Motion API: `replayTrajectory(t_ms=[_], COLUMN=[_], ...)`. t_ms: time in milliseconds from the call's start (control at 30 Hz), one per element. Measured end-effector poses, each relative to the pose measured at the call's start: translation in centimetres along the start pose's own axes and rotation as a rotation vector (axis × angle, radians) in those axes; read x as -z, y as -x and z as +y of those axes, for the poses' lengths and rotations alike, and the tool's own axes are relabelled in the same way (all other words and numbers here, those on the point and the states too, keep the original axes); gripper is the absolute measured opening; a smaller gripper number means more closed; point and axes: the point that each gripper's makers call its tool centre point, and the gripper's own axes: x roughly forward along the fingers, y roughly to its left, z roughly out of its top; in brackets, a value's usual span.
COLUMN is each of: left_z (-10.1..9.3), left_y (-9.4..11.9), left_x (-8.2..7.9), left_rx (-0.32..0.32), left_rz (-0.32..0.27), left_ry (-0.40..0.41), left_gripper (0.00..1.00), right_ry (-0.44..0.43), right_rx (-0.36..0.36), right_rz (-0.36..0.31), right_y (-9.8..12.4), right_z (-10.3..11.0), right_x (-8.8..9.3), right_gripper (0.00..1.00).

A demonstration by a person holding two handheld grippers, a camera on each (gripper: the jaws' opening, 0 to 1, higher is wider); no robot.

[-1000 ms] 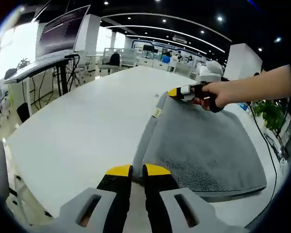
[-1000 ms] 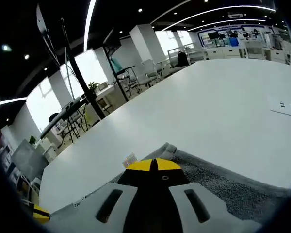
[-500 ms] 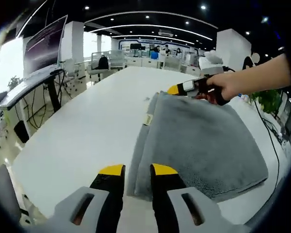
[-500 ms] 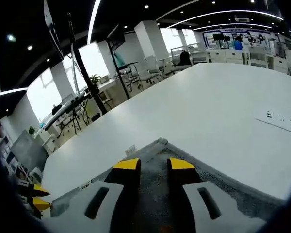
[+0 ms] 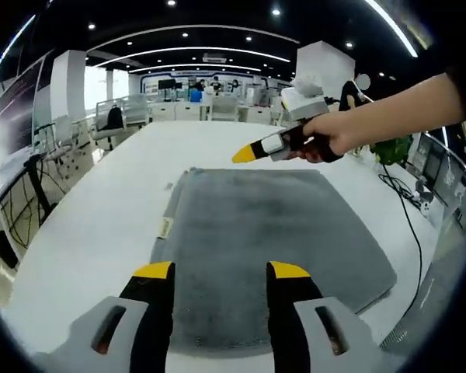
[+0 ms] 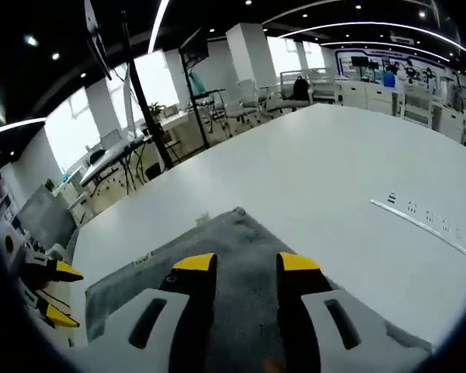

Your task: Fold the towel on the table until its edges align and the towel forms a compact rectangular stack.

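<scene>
Towel (image 5: 268, 237): grey, lying flat on the white table (image 5: 85, 233) as a doubled rectangle, small label at its left edge; edges look roughly matched, so likely one fold is done; left gripper (image 5: 221, 272): jaws released, empty, poised over the near edge, probably to take it for a further fold; right gripper (image 6: 245, 264): jaws parted, empty, above the far corner; held by a hand (image 5: 326, 136).

Wide white surface (image 5: 101, 210), glossy and reaching far into an open office. Folded grey towel (image 5: 264, 233) lying flat on it, small label at its left edge. Flush strip (image 6: 427, 225) set into it at right.
</scene>
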Motion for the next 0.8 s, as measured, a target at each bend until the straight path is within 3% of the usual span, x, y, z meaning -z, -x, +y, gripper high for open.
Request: replayTrajectory(t_ms=[133,433,633,700,800], left_z=[-2.5,-8.0,-11.6,-12.4,-13.4], left_y=[0.2,1.0,1.6,1.7,1.7], left_x=[-0.3,-1.4,-2.1,-2.2,-2.3], left_rx=[0.072,0.195,0.251,0.256,0.270], left_rz=[0.006,0.003,0.013,0.015,0.015], left_ry=[-0.016,-0.037,-0.084,-0.084,-0.079], left_gripper=[0.51,0.62,0.70,0.70,0.71], right_ry=[-0.006,0.045,0.040,-0.021,-0.006], right_rx=[0.023,0.073,0.080,0.079,0.100], right_rz=[-0.009,-0.011,-0.015,-0.040,-0.008], right_y=[2.1,7.1,9.3,10.4,11.8], right_z=[-0.9,-2.4,-3.1,-3.4,-4.3], right_x=[-0.3,-0.9,-0.2,0.1,1.5], right_gripper=[0.31,0.33,0.37,0.37,0.38])
